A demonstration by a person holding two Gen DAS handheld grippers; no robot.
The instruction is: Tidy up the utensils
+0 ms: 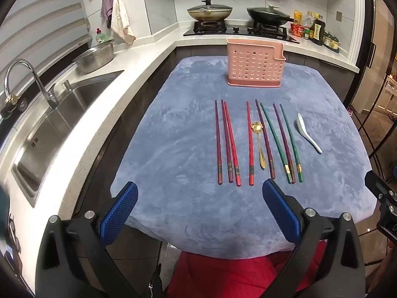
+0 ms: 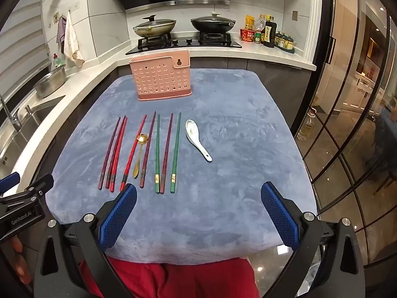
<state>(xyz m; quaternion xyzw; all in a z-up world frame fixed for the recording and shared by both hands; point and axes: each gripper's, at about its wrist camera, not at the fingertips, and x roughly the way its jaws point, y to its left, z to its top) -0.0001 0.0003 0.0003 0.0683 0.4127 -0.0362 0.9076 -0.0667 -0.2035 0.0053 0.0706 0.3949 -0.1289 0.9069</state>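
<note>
Several chopsticks, purple, red point(image 1: 232, 144) and green point(image 1: 291, 142), lie side by side on a blue cloth-covered table point(image 1: 173, 149). A gold spoon point(image 1: 259, 144) lies among them and a white ceramic spoon point(image 1: 307, 132) lies to their right. A pink perforated utensil holder point(image 1: 255, 63) stands upright behind them. The same set shows in the right wrist view: chopsticks point(image 2: 115, 152), gold spoon point(image 2: 139, 154), white spoon point(image 2: 197, 139), holder point(image 2: 161, 77). My left gripper point(image 1: 199, 193) and right gripper point(image 2: 198, 195) are both open and empty, above the near edge of the table.
A white counter with a steel sink point(image 1: 49, 134), faucet point(image 1: 27, 79) and colander point(image 1: 95, 55) runs along the left. A stove with two lidded pans point(image 1: 238, 13) and bottles point(image 1: 315, 28) is behind. Glass doors point(image 2: 352, 124) stand at right.
</note>
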